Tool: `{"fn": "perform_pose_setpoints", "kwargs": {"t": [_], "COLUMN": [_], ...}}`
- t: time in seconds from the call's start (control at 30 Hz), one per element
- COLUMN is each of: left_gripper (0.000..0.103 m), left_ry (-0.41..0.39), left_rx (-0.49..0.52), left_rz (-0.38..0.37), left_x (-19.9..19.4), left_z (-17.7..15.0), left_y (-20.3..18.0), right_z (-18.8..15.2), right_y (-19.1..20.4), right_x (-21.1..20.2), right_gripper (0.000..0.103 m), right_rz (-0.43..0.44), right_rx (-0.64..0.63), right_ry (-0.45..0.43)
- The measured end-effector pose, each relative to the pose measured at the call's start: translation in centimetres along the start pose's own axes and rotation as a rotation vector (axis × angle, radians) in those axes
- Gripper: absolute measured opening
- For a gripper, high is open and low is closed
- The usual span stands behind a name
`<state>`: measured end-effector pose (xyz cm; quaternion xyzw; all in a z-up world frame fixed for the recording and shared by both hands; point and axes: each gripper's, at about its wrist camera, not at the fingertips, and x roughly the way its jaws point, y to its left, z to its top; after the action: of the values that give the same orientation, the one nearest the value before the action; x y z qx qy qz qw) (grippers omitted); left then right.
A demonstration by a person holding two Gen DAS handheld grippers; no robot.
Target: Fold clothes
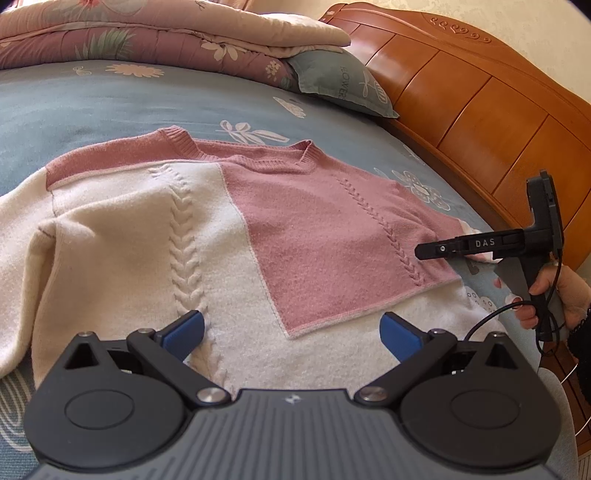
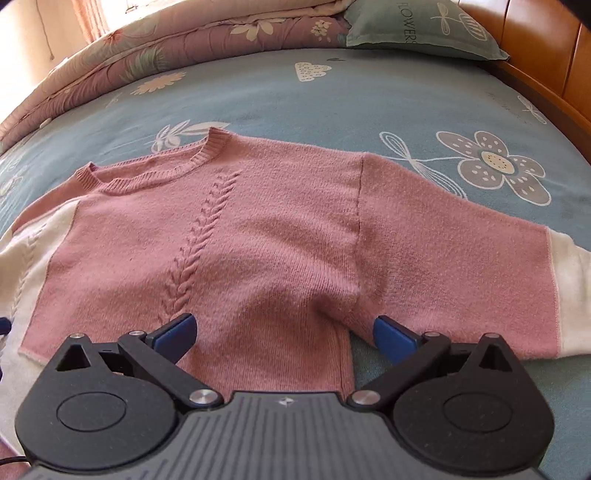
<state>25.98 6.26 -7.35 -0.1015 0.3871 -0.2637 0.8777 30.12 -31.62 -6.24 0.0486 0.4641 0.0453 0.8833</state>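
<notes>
A pink and cream sweater (image 1: 229, 236) is spread front-up on a bed covered by a blue floral sheet (image 1: 110, 99). The neckline (image 1: 236, 157) is turned toward the far side, and the hem lies nearest the cameras. A cream panel fills the left of the chest in the left wrist view, and a pink panel the right; a braided cable (image 1: 184, 236) is knitted down each. The left sleeve is bunched in loose folds at the left edge. In the right wrist view the right sleeve (image 2: 461, 258) is seen stretched out to the right, pink down to a cream cuff (image 2: 570, 295).

The left gripper (image 1: 291, 332) is held over the cream lower front, its blue pads (image 1: 184, 334) spread wide apart with nothing between them. The right gripper (image 2: 282, 334) is held over the pink side seam near the armpit, its pads (image 2: 393, 338) likewise wide apart and empty. In the left wrist view the right gripper is seen side-on at the sweater's right edge, gripped by a hand (image 1: 554, 291).

A folded floral quilt (image 1: 147, 33) and a grey-green pillow (image 1: 340, 81) are stacked at the far side. A wooden headboard (image 1: 480, 103) stands along the right.
</notes>
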Motion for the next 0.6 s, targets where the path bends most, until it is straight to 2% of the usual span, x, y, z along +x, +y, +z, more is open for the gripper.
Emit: {"fn": "perform_pose_setpoints", "kwargs": {"t": [0.1, 0.17, 0.27, 0.37, 0.43, 0.5, 0.6], "left_gripper": [0.101, 0.101, 0.101, 0.101, 0.102, 0.102, 0.102], "left_ry": [0.001, 0.003, 0.004, 0.003, 0.001, 0.001, 0.001], "left_rx": [0.0, 0.001, -0.007, -0.018, -0.023, -0.023, -0.026], "left_rz": [0.001, 0.003, -0.003, -0.014, -0.019, -0.019, -0.021], "left_x": [0.0, 0.0, 0.0, 0.1, 0.2, 0.1, 0.1], "left_z": [0.0, 0.0, 0.1, 0.1, 0.1, 0.1, 0.2], "left_y": [0.0, -0.1, 0.0, 0.3, 0.4, 0.4, 0.4], "right_z": [1.3, 2.4, 3.4, 2.7, 1.5, 0.7, 0.5], "right_y": [-3.4, -6.7, -12.0, -16.6, -19.1, -21.0, -23.8], "right_x": [-2.1, -2.9, -2.9, -1.9, -1.0, -1.4, -2.6], "right_gripper": [0.103, 0.103, 0.103, 0.103, 0.103, 0.103, 0.103], "right_rz": [-0.034, -0.085, -0.115, -0.114, -0.117, -0.097, -0.109], "right_rx": [0.069, 0.161, 0.306, 0.432, 0.472, 0.466, 0.535], "right_ry": [-0.052, -0.102, -0.136, -0.12, -0.112, -0.185, -0.226]}}
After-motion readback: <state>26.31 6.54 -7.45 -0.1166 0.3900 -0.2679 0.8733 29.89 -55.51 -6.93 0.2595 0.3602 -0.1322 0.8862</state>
